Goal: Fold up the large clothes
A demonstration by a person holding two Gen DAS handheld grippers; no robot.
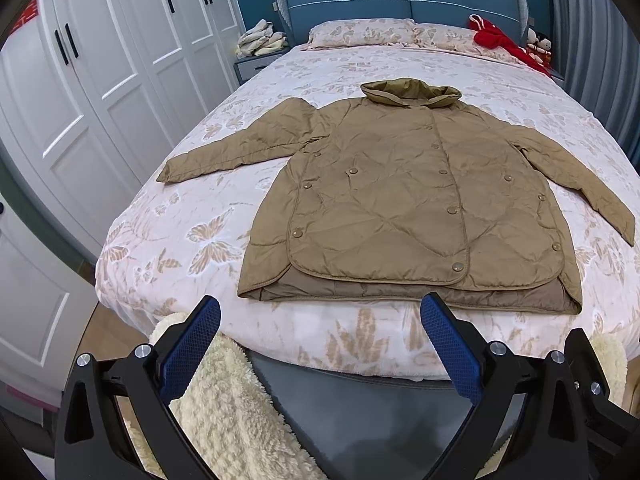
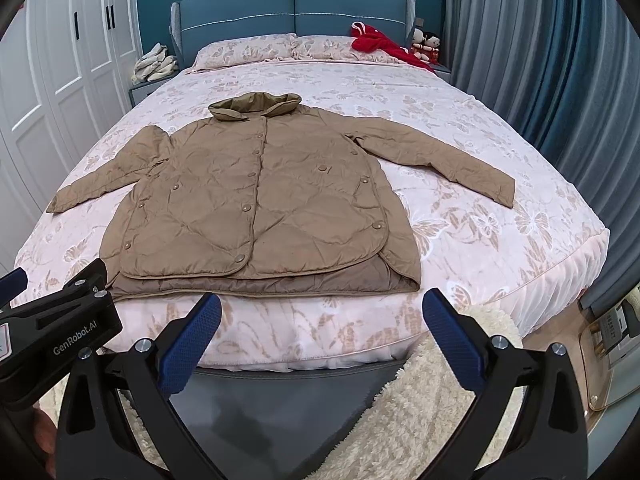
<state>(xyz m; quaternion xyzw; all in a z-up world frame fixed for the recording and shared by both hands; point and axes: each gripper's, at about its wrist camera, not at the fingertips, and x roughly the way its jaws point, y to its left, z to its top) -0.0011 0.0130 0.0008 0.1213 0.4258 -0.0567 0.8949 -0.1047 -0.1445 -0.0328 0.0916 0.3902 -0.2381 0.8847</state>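
While both tools, left tool (image 1: 320, 320) and right tool (image 2: 322, 316), gape wide and empty before the jacket (image 1: 416, 200) on the bed (image 1: 360, 332), only the right view catches the other tool.

My left claw (image 1: 320, 316) hangs level with its blue pads (image 1: 192, 348) spread wide, gripping nothing. My right claw (image 2: 322, 314) is splayed likewise and empty, the left one just off its left side.
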